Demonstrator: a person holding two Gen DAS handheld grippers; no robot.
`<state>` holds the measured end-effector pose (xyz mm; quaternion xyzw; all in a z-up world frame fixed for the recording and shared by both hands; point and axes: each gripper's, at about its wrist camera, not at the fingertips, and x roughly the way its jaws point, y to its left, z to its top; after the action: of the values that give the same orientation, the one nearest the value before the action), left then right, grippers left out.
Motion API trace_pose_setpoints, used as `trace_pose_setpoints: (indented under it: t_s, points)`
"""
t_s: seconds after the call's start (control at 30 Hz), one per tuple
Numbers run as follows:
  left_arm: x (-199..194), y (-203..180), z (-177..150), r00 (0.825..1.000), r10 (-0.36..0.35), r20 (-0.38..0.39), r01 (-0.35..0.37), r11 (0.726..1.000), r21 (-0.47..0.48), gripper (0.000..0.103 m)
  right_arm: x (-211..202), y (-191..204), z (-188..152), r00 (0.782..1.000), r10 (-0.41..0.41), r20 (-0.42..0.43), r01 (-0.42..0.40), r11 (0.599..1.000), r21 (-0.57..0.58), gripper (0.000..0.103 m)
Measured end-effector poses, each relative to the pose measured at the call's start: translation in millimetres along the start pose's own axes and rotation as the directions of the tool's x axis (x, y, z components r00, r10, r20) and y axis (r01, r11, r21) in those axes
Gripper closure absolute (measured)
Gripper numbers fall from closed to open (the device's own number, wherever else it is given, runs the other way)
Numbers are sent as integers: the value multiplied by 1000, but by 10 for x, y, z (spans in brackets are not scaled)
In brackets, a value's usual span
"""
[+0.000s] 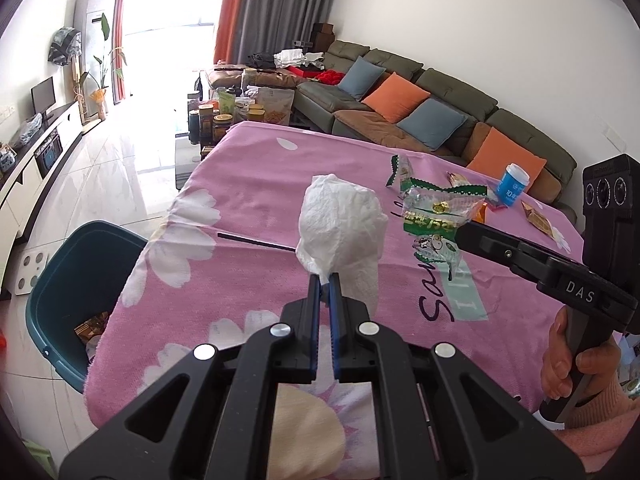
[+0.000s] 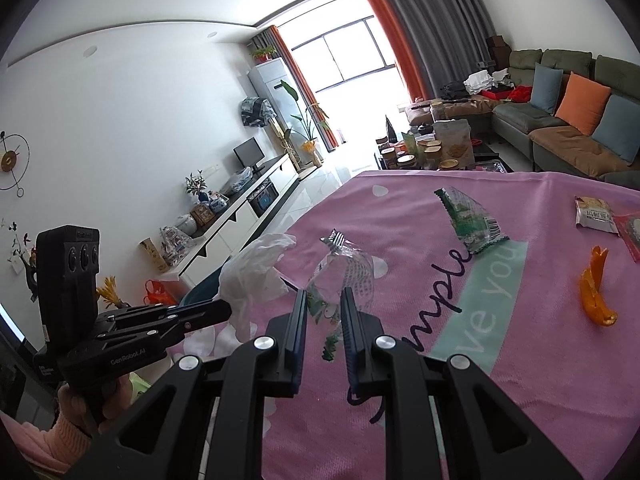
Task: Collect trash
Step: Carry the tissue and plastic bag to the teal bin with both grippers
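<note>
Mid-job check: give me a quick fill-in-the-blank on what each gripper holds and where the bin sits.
1. The left gripper is shut on a crumpled white ____.
2. The right gripper pinches a clear snack ____.
3. The teal bin stands on the floor beside the ____ tablecloth's edge.
4. On the cloth lies a curled ____ peel.

Missing: tissue; wrapper; pink; orange

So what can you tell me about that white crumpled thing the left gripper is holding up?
The crumpled tissue is a white, soft, wrinkled wad of paper with a quilted texture, bunched into a loose ball. Its lower corner is pinched between the blue pads of the shut left gripper, so it stands up above the pink flowered tablecloth without resting on it. Nothing else touches it. Below and to its left sits the teal bin.
</note>
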<state>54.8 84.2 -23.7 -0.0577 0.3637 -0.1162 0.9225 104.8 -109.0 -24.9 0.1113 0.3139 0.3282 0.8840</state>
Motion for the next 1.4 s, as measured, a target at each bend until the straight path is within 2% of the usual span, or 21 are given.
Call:
trace_pose_setpoints:
  t_s: [0.77, 1.1, 1.4]
  points:
    - [-159, 331, 5, 996, 81, 29, -79, 994, -74, 98, 386, 330, 175, 994, 96, -59, -99, 993, -56, 88]
    - [-279, 561, 7, 990, 134, 50, -127, 984, -124, 98, 633, 548, 286, 982, 151, -115, -161, 983, -84, 88]
    - [-369, 827, 4, 979, 198, 54, -186, 967, -174, 98, 938, 757, 325, 962, 214, -168, -229, 970, -76, 88]
